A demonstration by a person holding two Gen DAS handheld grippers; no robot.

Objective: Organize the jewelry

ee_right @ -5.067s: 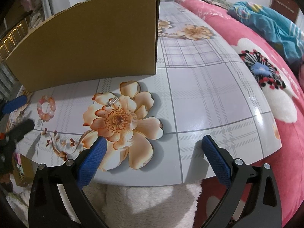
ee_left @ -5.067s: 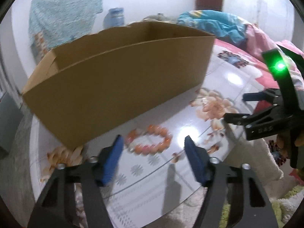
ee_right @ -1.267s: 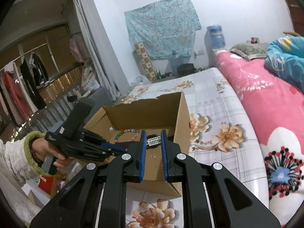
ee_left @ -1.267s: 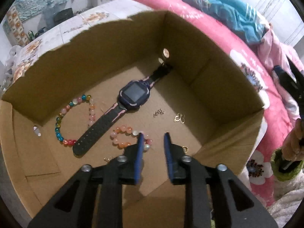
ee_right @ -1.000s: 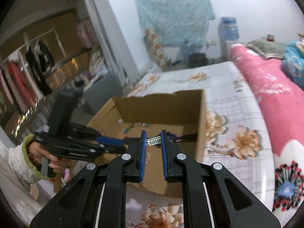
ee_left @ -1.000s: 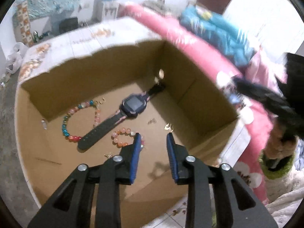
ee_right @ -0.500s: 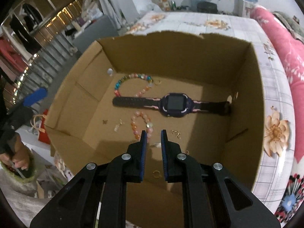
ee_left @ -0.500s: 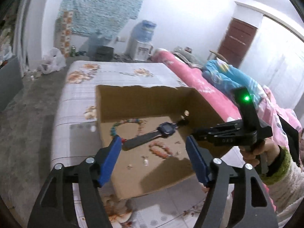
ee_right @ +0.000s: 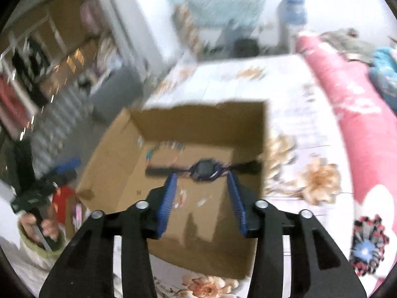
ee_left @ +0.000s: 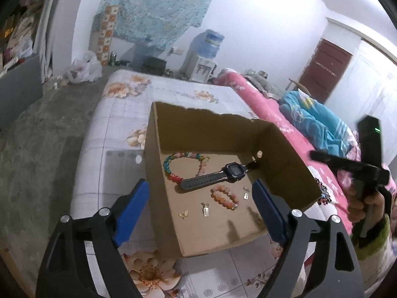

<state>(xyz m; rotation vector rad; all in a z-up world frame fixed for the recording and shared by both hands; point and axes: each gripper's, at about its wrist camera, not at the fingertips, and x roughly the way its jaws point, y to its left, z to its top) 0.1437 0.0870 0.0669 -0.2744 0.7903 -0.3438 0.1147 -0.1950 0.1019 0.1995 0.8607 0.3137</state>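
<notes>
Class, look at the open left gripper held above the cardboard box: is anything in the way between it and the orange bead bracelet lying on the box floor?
Nothing visible blocks it. The left gripper is open above the topless cardboard box, and the orange bead bracelet lies uncovered on the floor. The watch sits just behind it, apart, and small charms lie beside it.

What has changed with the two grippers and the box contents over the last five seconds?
The orange bead bracelet left the table for the brown cardboard box, as did the small silver clasp. Both the left gripper and right gripper have opened and pulled back. The black smartwatch stayed.
</notes>
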